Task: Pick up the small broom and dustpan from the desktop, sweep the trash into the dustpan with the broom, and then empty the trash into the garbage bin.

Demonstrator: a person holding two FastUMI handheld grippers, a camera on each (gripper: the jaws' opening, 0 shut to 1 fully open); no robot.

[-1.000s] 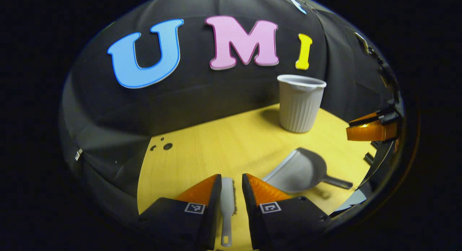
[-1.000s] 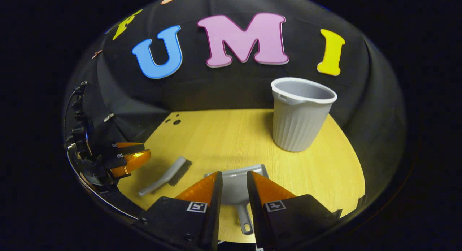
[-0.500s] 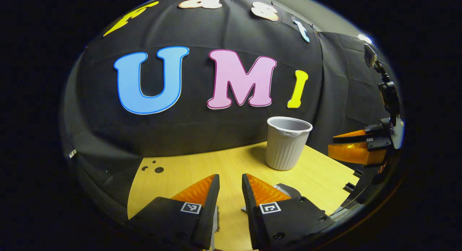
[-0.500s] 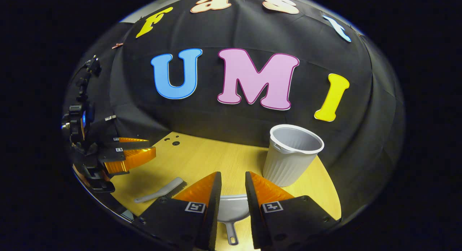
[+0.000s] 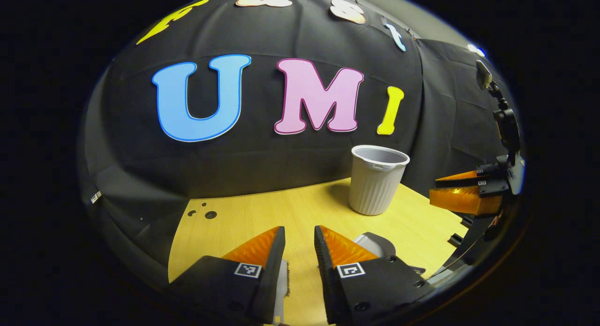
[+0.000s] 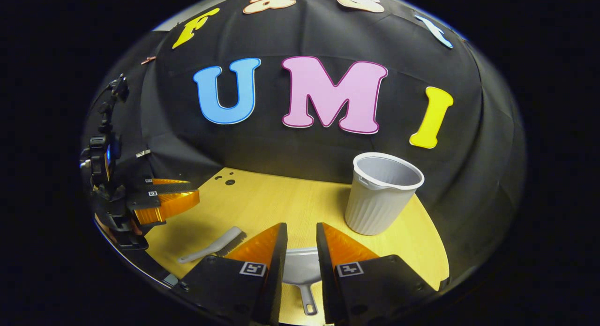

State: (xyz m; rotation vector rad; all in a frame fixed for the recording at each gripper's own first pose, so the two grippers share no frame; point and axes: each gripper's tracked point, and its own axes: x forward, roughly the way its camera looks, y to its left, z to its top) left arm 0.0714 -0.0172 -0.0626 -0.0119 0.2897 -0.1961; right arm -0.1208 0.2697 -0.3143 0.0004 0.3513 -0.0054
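- Since a second ago both gripper views have tipped up from the tabletop toward the booth wall; over the last half second they have barely shifted.
- One small grey plastic broom (image 6: 213, 247) lies flat on the yellow wooden desktop (image 6: 290, 204) near its left edge in the right gripper view, bristles toward the middle and handle toward the front edge. In the left gripper view a sliver of it shows between that gripper's fingers.
- One grey plastic dustpan (image 6: 300, 274) lies flat near the front edge, handle pointing forward, seen through the gap of the right gripper (image 6: 300, 232).
- One pale grey ribbed plastic garbage bin (image 6: 382, 194) stands upright toward the back right of the desktop, mouth open.
- The left gripper (image 5: 299, 234) hangs over the broom with its fingers spread, nothing between them pinched.
- The right gripper hangs over the dustpan, fingers likewise apart and gripping nothing.
- Three small dark holes (image 6: 225, 179) sit at the desktop's back left corner.
- No trash can be made out on the desktop.
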